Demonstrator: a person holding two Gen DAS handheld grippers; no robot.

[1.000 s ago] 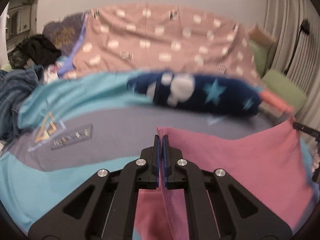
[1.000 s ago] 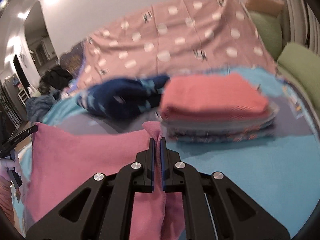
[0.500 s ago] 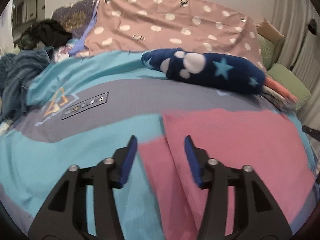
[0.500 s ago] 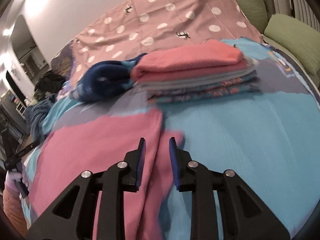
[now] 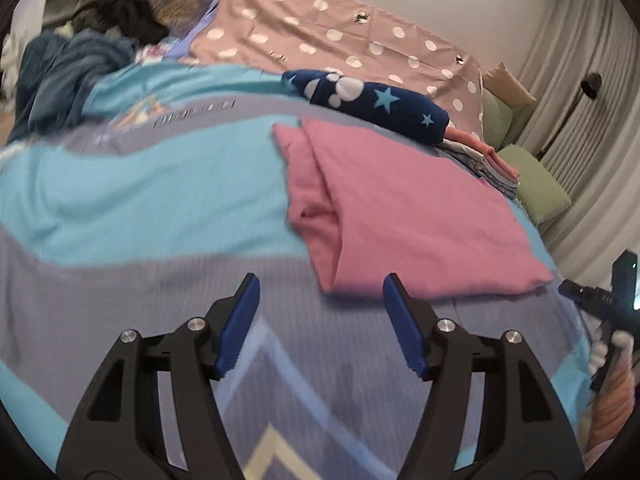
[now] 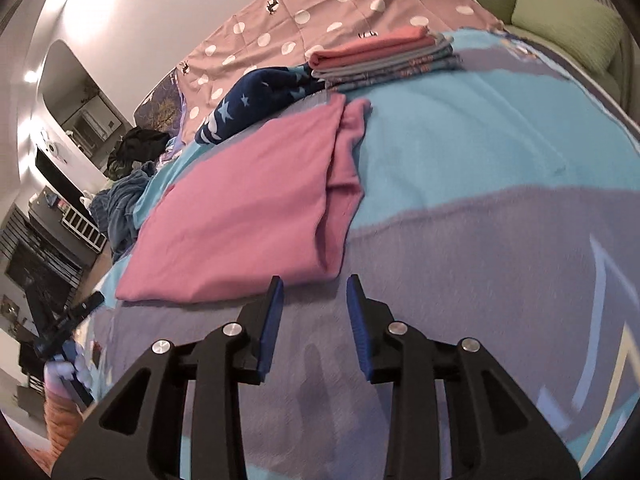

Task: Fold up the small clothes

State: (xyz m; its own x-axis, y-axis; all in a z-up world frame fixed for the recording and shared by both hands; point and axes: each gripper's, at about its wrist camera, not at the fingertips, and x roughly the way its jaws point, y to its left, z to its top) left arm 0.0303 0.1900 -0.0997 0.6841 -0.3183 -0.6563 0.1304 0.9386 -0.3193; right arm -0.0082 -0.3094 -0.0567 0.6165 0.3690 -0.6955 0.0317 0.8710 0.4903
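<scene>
A pink garment (image 5: 404,208) lies flat on the bed, folded over on itself, with a lower layer showing along one side. It also shows in the right wrist view (image 6: 248,200). My left gripper (image 5: 320,292) is open and empty, just short of the garment's near edge. My right gripper (image 6: 314,294) is open and empty, just short of the garment's near corner. A stack of folded clothes (image 6: 380,56) with a coral piece on top sits behind, next to a navy star-patterned bundle (image 6: 256,96), which shows in the left wrist view too (image 5: 368,100).
The bed cover (image 5: 140,208) is blue and grey. A pink polka-dot sheet (image 5: 340,40) lies at the back. Dark clothes (image 5: 72,68) are piled at the far left. Green cushions (image 6: 568,28) line the right side. The other gripper (image 5: 600,304) shows at the right edge.
Both grippers held the pink garment up, then laid it on the bed, opened and let go. They have since pulled back toward the near edge, and the left jaws opened wider.
</scene>
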